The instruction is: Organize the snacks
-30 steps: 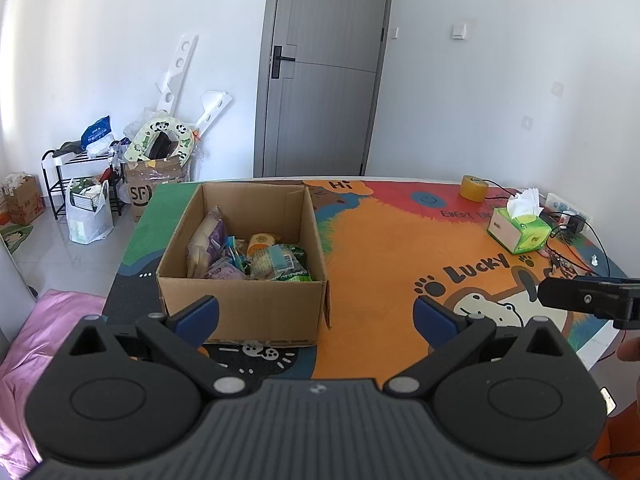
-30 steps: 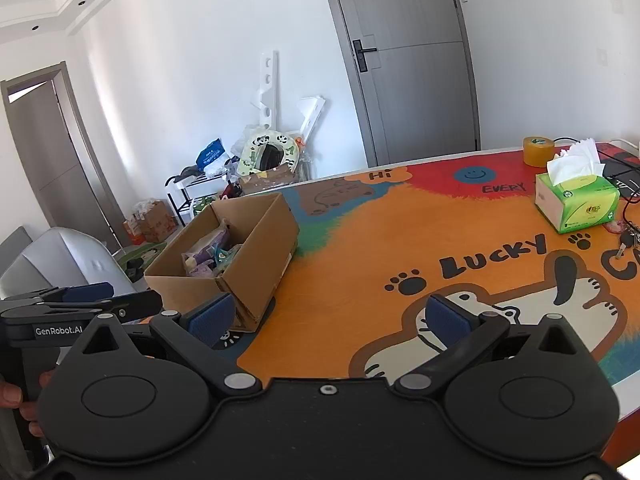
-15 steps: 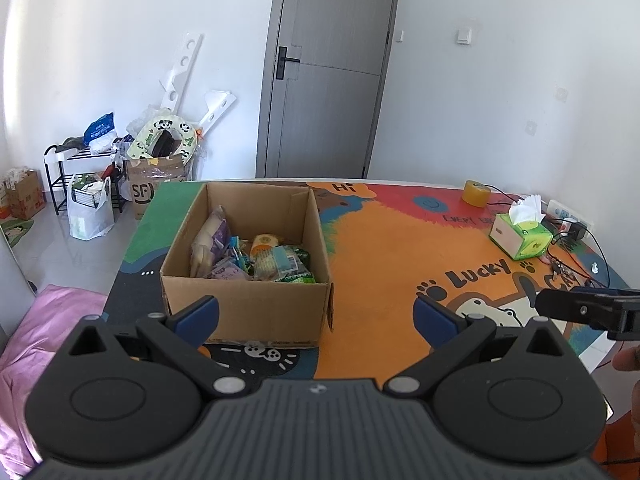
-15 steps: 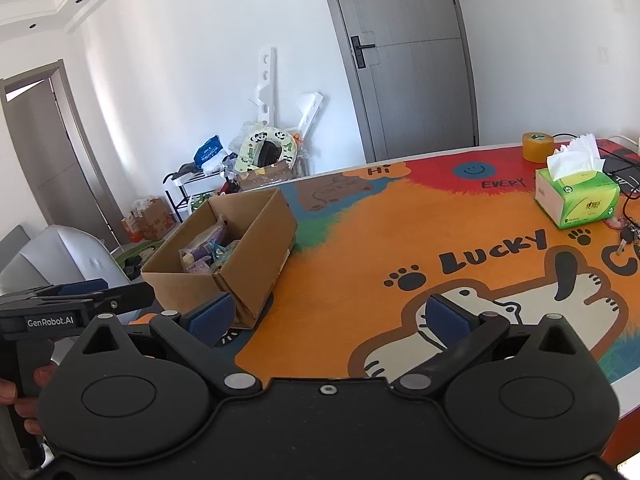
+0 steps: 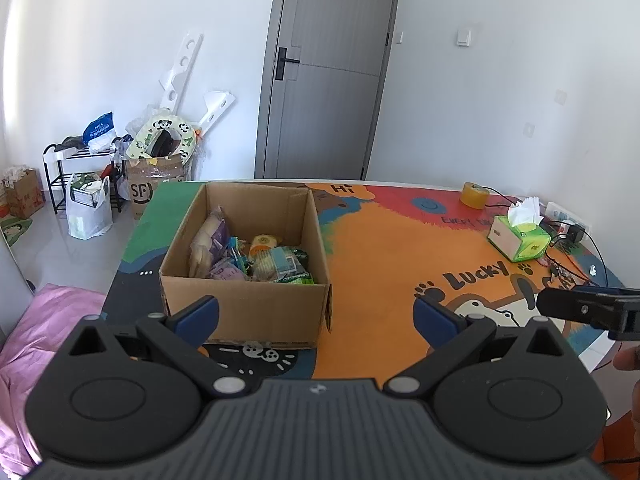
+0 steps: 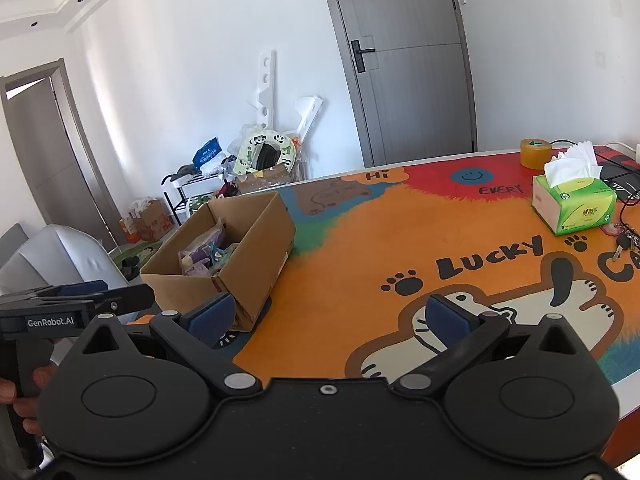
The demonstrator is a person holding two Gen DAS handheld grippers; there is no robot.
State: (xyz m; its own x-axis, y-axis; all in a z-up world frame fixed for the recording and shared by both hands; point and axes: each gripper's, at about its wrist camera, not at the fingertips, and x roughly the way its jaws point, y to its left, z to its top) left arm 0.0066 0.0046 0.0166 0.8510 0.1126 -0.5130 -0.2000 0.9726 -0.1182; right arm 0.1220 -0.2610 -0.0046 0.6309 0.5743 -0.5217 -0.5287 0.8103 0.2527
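The left tongs (image 5: pixel 316 314) are spread wide and hold nothing, hovering above the near edge of the worktop (image 5: pixel 380 264) just in front of the cardboard box (image 5: pixel 244 308). The right tongs (image 6: pixel 330 316) are likewise spread and bare, over the orange part of the mat. The snacks (image 5: pixel 252 256) lie packed inside the open box, on the worktop's left side. A green tissue box (image 6: pixel 574 206) stands well apart at the right.

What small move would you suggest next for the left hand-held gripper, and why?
Probably ease the left hand-held gripper forward and down into the cardboard box: its jaws are open and empty, and the snacks all lie inside.
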